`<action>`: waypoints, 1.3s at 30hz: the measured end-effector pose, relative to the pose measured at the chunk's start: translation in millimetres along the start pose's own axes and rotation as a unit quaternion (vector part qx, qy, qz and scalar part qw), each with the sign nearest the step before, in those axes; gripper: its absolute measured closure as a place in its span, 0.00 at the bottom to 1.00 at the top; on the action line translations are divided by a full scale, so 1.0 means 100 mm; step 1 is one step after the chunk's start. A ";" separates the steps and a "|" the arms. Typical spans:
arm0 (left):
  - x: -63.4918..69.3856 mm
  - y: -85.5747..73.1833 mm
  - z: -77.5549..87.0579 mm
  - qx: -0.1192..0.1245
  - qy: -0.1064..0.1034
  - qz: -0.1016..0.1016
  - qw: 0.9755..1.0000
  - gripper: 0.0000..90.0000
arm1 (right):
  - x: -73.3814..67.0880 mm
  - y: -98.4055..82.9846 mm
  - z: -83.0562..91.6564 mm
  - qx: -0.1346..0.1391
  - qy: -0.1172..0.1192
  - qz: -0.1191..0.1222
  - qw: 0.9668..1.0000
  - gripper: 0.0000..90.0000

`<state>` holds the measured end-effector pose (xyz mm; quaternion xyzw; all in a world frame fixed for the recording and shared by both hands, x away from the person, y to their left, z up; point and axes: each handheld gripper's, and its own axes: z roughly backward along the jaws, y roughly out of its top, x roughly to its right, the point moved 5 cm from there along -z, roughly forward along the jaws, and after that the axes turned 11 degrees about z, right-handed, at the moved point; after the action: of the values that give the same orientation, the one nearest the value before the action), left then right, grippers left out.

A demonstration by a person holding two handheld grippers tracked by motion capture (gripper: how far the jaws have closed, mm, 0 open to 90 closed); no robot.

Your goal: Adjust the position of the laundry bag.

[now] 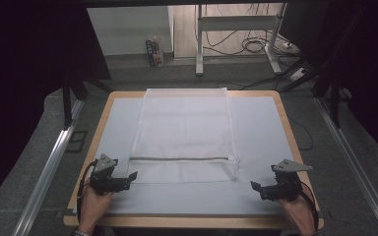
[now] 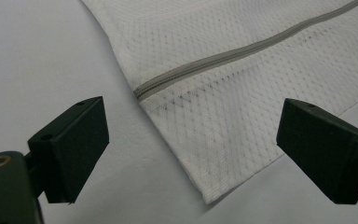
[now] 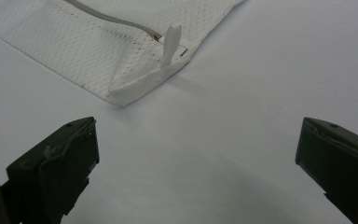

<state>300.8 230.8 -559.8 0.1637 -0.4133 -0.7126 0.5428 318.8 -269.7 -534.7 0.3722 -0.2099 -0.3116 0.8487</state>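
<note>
A white mesh laundry bag (image 1: 184, 132) lies flat on the pale mat, with a grey zipper (image 1: 182, 159) running across its near end. The left gripper (image 1: 132, 176) rests at the bag's near left corner (image 2: 205, 186), jaws wide open with that corner and the zipper's end (image 2: 142, 91) just ahead of them. To the right of the bag's near right corner sits the right gripper (image 1: 254, 187), also open and holding nothing. Its view has that corner (image 3: 130, 91) curled up a little and a white zipper tab (image 3: 171, 42) standing upright.
The mat covers a wooden table (image 1: 288, 123) whose edges frame it. Metal rails (image 1: 54, 162) run along the floor on both sides. Beyond the table stand a desk frame (image 1: 236, 29), cables and a small carton (image 1: 154, 51) on the floor.
</note>
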 end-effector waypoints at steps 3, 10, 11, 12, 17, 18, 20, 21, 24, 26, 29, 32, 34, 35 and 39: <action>0.00 0.01 0.00 0.003 -0.003 0.005 1.000 0.10 | 0.00 0.02 -0.01 0.003 0.001 -0.002 1.000 0.00; 0.01 0.01 -0.03 -0.007 -0.003 0.003 1.000 0.10 | -0.03 0.06 -0.06 -0.010 0.008 0.006 1.000 0.00; 0.02 0.01 -0.03 -0.009 -0.003 0.003 1.000 0.10 | -0.03 0.07 -0.07 -0.012 0.008 0.010 1.000 0.00; 0.02 0.01 -0.04 -0.010 -0.005 0.005 1.000 0.10 | -0.03 0.07 -0.07 -0.013 0.007 0.012 1.000 0.00; 0.04 0.03 -0.06 -0.016 -0.007 0.006 1.000 0.10 | -0.02 0.11 -0.10 -0.009 0.003 0.018 1.000 0.00; 0.04 0.03 -0.07 -0.019 -0.006 0.005 1.000 0.10 | -0.02 0.12 -0.11 -0.007 0.004 0.018 1.000 0.00; 0.04 0.04 -0.09 -0.022 -0.006 0.004 1.000 0.10 | -0.01 0.13 -0.12 -0.007 0.006 0.017 1.000 0.00; 0.04 0.04 -0.10 -0.023 -0.005 0.004 1.000 0.10 | -0.01 0.14 -0.13 -0.006 0.005 0.016 1.000 0.01; 0.03 0.07 -0.12 -0.025 -0.007 0.011 1.000 0.10 | 0.02 0.17 -0.15 -0.001 0.006 0.012 1.000 0.02; 0.02 0.09 -0.13 -0.026 -0.010 0.015 0.999 0.11 | 0.03 0.17 -0.18 -0.003 0.006 0.009 1.000 0.02; 0.00 0.12 -0.15 -0.025 -0.007 0.020 0.999 0.11 | 0.06 0.18 -0.23 -0.003 0.010 0.003 1.000 0.02; -0.03 0.14 -0.17 -0.022 -0.004 0.023 0.999 0.11 | 0.06 0.20 -0.25 -0.006 0.006 0.007 1.000 0.02; -0.07 0.17 -0.19 -0.020 0.001 0.035 0.999 0.11 | 0.06 0.22 -0.29 -0.008 0.002 0.005 1.000 0.01; -0.08 0.19 -0.20 -0.019 -0.001 0.040 0.999 0.10 | 0.07 0.23 -0.31 -0.009 -0.001 0.008 1.000 0.01; -0.11 0.23 -0.22 -0.011 -0.012 0.053 0.998 0.08 | 0.05 0.30 -0.40 -0.010 0.005 0.003 1.000 0.00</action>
<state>334.0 230.3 -558.0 0.1269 -0.4197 -0.6895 0.5766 357.3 -237.7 -537.0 0.3644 -0.2036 -0.3096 0.8544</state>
